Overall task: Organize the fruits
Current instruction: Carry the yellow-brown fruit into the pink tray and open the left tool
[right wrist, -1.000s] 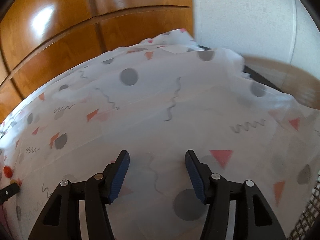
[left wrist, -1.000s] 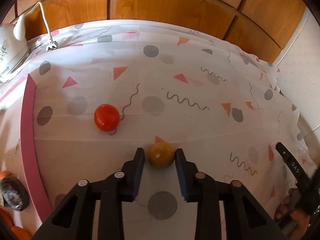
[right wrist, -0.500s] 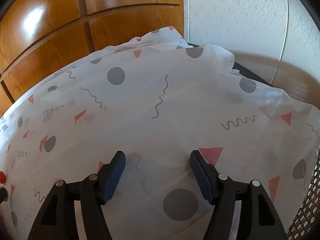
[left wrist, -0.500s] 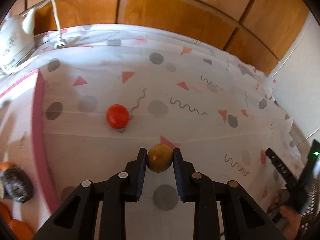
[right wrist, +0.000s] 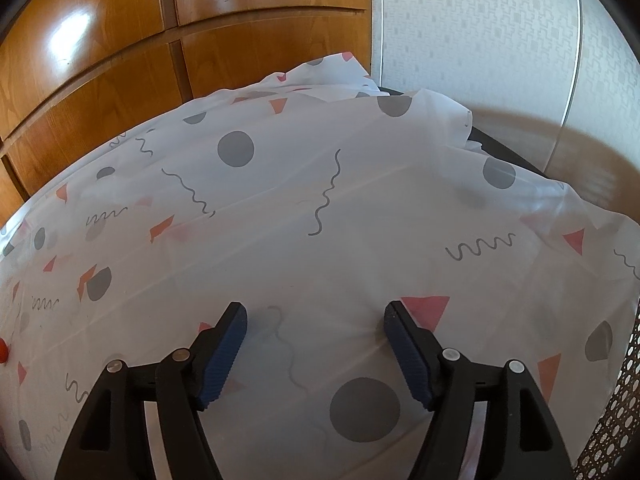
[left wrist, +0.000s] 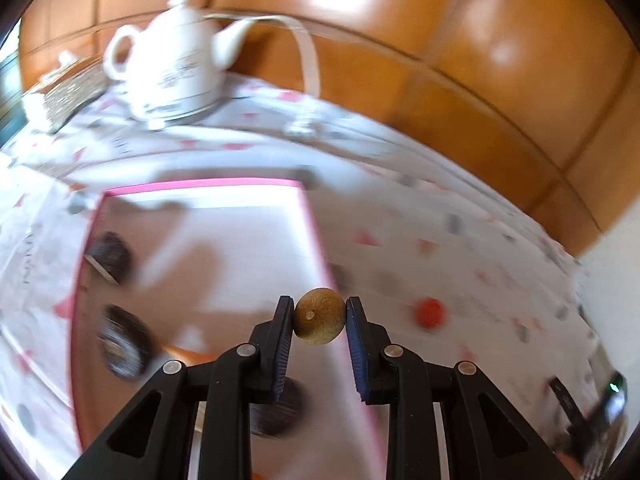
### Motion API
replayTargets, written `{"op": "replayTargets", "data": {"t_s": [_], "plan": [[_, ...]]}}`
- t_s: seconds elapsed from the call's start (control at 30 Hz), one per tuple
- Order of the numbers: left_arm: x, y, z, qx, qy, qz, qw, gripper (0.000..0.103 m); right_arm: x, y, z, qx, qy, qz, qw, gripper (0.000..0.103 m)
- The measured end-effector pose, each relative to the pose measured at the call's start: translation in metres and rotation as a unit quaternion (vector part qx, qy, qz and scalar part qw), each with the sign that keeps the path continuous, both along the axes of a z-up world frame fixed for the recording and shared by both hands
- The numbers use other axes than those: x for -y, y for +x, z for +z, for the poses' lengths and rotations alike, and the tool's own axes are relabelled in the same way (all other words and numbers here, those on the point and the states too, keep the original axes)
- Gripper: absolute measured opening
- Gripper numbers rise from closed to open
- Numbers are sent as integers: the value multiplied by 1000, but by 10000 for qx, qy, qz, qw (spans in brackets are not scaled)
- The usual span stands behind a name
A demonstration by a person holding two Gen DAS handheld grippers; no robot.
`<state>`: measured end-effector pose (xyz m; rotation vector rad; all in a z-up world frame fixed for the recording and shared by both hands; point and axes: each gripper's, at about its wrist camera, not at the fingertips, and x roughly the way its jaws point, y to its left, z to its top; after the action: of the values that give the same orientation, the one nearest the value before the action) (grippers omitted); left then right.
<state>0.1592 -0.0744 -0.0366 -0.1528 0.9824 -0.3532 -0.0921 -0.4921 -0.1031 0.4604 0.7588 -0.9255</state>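
Observation:
My left gripper [left wrist: 319, 315] is shut on a small brown round fruit [left wrist: 319, 316], held in the air above the right rim of a pink-edged tray [left wrist: 316, 232]. Dark blurred fruits [left wrist: 124, 342] lie in the tray, and a bit of orange fruit [left wrist: 188, 354] shows by the left finger. A red round fruit [left wrist: 430, 313] rests on the patterned cloth to the right of the tray; it also peeks in as the red fruit [right wrist: 2, 350] at the right wrist view's left edge. My right gripper [right wrist: 314, 320] hovers over bare cloth, its jaws opening with nothing between them.
A white teapot [left wrist: 176, 64] and a woven mat [left wrist: 68, 92] stand at the back left, against wooden panels [left wrist: 480, 60]. A white cord [left wrist: 308, 60] hangs by the teapot. The other gripper's dark body [left wrist: 592, 416] shows at the lower right. The cloth drops off at the table's right edge [right wrist: 520, 168].
My left gripper has lifted the brown fruit off the cloth and swung left over the tray's rim; the red fruit now lies to its right. The right gripper's jaws have spread wider.

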Motion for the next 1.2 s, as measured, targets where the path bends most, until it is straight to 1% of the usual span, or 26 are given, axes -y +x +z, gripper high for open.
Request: {"op": "replayTargets", "data": {"t_s": [0.1,0.23,0.47,0.57,0.6,0.67,0.73,0.9,0.97,1.03,1.1,1.17,1.2], "plan": [[-16,17,-16,-222,123,215,9994,26,0,1,0,-14,-7,9,10000,73],[-23,25,-32,-337,292,326,9985,26,0,1,0,-34,-15,15,10000,74],[-20,26,-39,-270,459,308,9981,27,-1,2,0,-75,-33,28,10000,75],[-17,28,-39,-289,436,299,9982,27,-1,2,0,-70,-31,32,10000,75],[-18,27,-38,-272,427,318,9982,28,-1,2,0,-75,-33,30,10000,75],[-22,25,-35,-278,383,381,9982,34,-1,2,0,-74,-32,29,10000,75],[-27,20,-30,-240,329,476,9980,43,-1,2,0,-74,-32,29,10000,75],[-42,-2,-13,-67,358,696,9969,47,-1,2,-1,-77,-34,24,10000,75],[-48,-15,-4,89,411,761,9962,50,-1,2,-1,-85,-39,24,10000,75],[-55,-27,3,228,479,830,9951,57,-1,2,-1,-91,-42,29,9999,75],[-64,-39,9,319,503,937,9938,61,-1,2,-1,-91,-42,28,9999,75],[-72,-51,13,404,620,1080,9914,61,-1,2,-1,-94,-44,27,9999,75],[-77,-56,15,429,657,1144,9903,64,-1,2,-1,-94,-43,27,9999,75]]}}
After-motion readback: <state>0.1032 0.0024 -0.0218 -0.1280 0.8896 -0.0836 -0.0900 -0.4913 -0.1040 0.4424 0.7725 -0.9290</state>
